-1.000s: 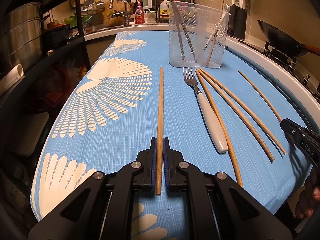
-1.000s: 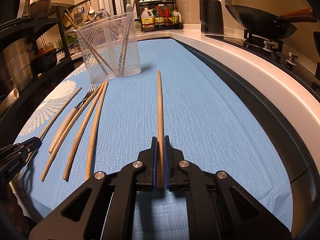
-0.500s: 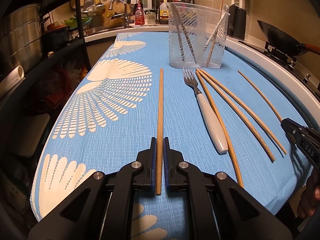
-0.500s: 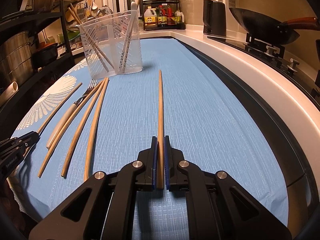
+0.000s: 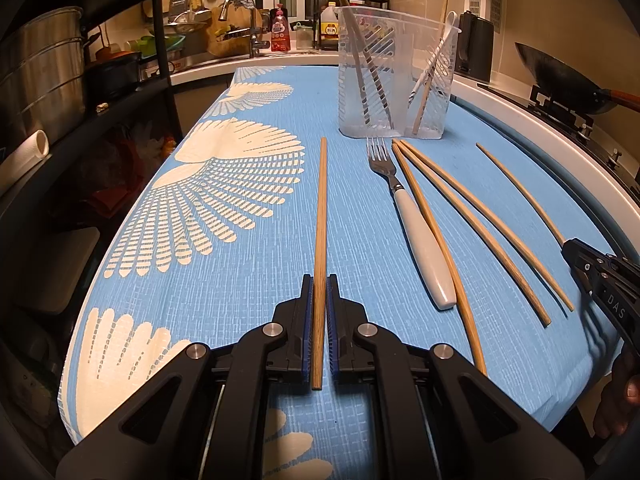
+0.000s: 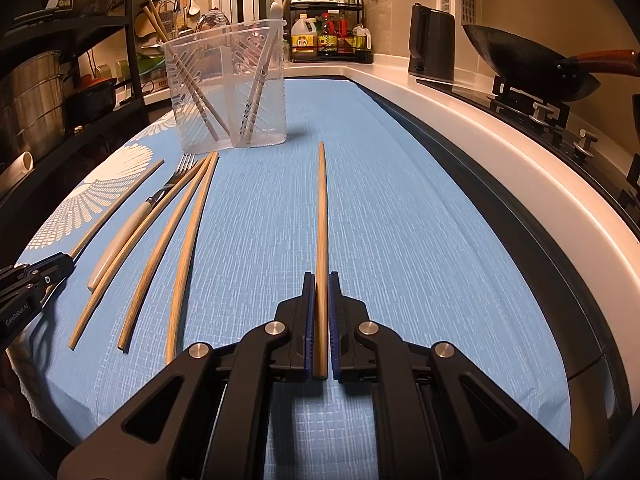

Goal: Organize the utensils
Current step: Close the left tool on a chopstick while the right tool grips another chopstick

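Gripping left: the left gripper (image 5: 319,312) is clenched on a chopstick (image 5: 321,216), blue pads pressed to both sides of the thin wooden rod, which runs straight toward the far end of the table.
Gripping right: the right gripper (image 6: 320,312) is clenched on a second chopstick (image 6: 321,216), round and tapering to its far tip.
Left view only: white feather-fan prints (image 5: 236,152) on the left half of the blue tablecloth (image 5: 248,288), a steel pot (image 5: 40,76) on dark shelving, and a sink tap (image 5: 244,12) far off.
Right view only: a black kettle (image 6: 431,42), a bottle rack (image 6: 328,36) and the pale rounded counter edge (image 6: 500,148) along the right.
Both views: a dark wok (image 6: 520,64) on a stove.
Loose utensils: a fork (image 5: 408,220) with steel tines and a smooth white handle lies between the grippers, three chopsticks (image 5: 472,224) fanned just right of it; the nearest one touches its handle.
Holder: a clear ribbed plastic utensil holder (image 5: 396,76) stands at the far end, with chopsticks and a white utensil leaning inside.
Cloth: a woven, fine grid texture.
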A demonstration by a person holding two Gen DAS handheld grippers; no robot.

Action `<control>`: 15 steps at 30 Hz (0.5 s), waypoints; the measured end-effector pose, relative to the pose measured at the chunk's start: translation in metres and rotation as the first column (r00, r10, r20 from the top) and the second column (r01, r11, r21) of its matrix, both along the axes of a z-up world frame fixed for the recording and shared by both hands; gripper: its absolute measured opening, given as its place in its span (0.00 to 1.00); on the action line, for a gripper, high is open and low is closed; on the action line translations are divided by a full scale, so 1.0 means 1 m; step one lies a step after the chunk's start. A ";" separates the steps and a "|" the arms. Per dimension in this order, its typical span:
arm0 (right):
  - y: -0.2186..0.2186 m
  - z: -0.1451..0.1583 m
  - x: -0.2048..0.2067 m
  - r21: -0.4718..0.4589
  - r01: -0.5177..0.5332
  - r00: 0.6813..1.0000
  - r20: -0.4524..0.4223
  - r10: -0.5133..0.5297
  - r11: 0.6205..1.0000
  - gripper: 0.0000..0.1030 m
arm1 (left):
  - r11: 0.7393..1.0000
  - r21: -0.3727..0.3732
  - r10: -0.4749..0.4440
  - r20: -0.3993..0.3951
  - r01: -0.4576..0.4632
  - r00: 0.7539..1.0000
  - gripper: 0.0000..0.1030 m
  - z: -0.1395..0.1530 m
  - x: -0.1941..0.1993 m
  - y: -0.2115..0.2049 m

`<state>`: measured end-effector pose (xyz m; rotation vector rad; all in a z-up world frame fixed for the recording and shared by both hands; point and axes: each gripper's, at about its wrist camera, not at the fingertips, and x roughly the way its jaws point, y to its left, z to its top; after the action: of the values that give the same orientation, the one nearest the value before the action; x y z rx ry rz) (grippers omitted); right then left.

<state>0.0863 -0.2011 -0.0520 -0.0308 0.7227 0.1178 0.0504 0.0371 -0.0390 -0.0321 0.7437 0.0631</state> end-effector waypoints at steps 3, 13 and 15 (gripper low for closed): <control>0.000 0.000 0.000 -0.001 0.000 1.000 0.001 0.000 1.000 0.07 | 1.000 0.001 0.000 0.000 0.000 1.000 0.07 0.000 0.000 0.000; -0.001 0.002 0.002 0.007 -0.007 1.000 -0.019 0.007 1.000 0.06 | 1.000 0.004 0.000 0.000 0.000 1.000 0.06 0.002 0.001 0.000; -0.003 0.005 0.001 0.019 -0.002 1.000 -0.021 0.002 1.000 0.06 | 1.000 0.005 -0.001 0.007 0.001 1.000 0.06 0.003 0.000 -0.001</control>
<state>0.0876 -0.2043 -0.0471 -0.0116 0.7422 0.1269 0.0501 0.0366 -0.0355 -0.0276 0.7363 0.0642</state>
